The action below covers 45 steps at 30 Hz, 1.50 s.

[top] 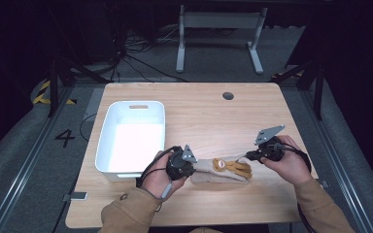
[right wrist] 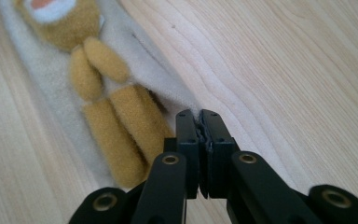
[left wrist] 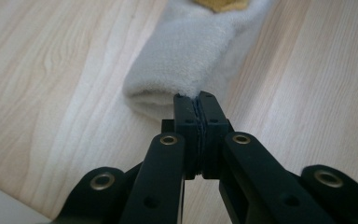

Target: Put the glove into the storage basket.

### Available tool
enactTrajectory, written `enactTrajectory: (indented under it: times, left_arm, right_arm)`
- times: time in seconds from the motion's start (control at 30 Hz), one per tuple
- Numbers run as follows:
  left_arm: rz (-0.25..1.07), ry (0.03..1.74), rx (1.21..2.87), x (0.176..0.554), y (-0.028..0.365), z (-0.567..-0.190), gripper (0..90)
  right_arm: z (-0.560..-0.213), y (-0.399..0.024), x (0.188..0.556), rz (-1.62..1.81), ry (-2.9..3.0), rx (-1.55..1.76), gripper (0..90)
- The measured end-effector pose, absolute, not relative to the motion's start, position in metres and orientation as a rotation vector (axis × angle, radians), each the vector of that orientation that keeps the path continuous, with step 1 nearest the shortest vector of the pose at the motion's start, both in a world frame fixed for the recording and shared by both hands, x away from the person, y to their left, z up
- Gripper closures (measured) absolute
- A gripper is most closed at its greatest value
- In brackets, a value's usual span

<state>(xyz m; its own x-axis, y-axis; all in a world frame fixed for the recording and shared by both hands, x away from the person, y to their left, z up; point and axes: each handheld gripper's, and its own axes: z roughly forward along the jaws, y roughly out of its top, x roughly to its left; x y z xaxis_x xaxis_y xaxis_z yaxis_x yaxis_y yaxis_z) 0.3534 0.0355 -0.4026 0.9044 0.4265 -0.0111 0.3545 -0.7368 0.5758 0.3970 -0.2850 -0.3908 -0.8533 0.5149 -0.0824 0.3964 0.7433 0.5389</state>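
A dark room with cables on grey floor and the legs of a second table surrounds a pale wooden bench point(top: 252, 116), its far edge pierced by a round cable hole point(top: 228, 95). Near the front edge lies a cream sock point(top: 218, 172) bearing a tan plush animal figure point(top: 233, 166), stretched left to right between two hands. The left hand-held gripper point(left wrist: 197, 100) has its jaws pressed together on the sock's folded end, a sliver of fabric caught at the tips. The right hand-held gripper point(right wrist: 199, 116) is likewise clamped shut, pinching the sock's thin cream edge just beside the figure's legs. A white plastic bin point(top: 108, 143) stands toward the bench's left edge, just beside the left hand point(top: 158, 177).
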Motion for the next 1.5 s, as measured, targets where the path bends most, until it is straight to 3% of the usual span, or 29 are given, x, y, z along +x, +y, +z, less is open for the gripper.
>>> enactTrajectory:
  times: [0.6,0.87,1.03,1.1,1.23,1.33,1.5]
  left_arm:
    - [0.055,0.550,2.632,0.356,0.022,-0.430,90.0]
    - [0.018,0.571,2.622,0.355,0.024,-0.427,90.0]
    - [0.018,0.596,2.588,0.355,0.026,-0.420,75.9]
    - [0.014,0.622,2.579,0.355,0.025,-0.421,64.7]
    - [-0.013,0.640,2.576,0.357,0.019,-0.426,59.4]
    - [-0.017,0.645,2.580,0.359,0.017,-0.427,61.7]
    - [-0.049,0.659,2.562,0.362,0.018,-0.426,84.6]
  right_arm:
    - [-0.403,-0.286,0.401,0.747,2.731,0.725,87.3]
    - [-0.406,-0.283,0.401,0.726,2.754,0.710,86.6]
    - [-0.404,-0.283,0.400,0.717,2.750,0.676,81.0]
    - [-0.403,-0.284,0.399,0.708,2.752,0.662,79.8]
    - [-0.401,-0.287,0.396,0.678,2.758,0.654,77.1]
    - [-0.400,-0.291,0.394,0.669,2.758,0.667,79.4]
    - [-0.403,-0.288,0.392,0.675,2.767,0.663,86.6]
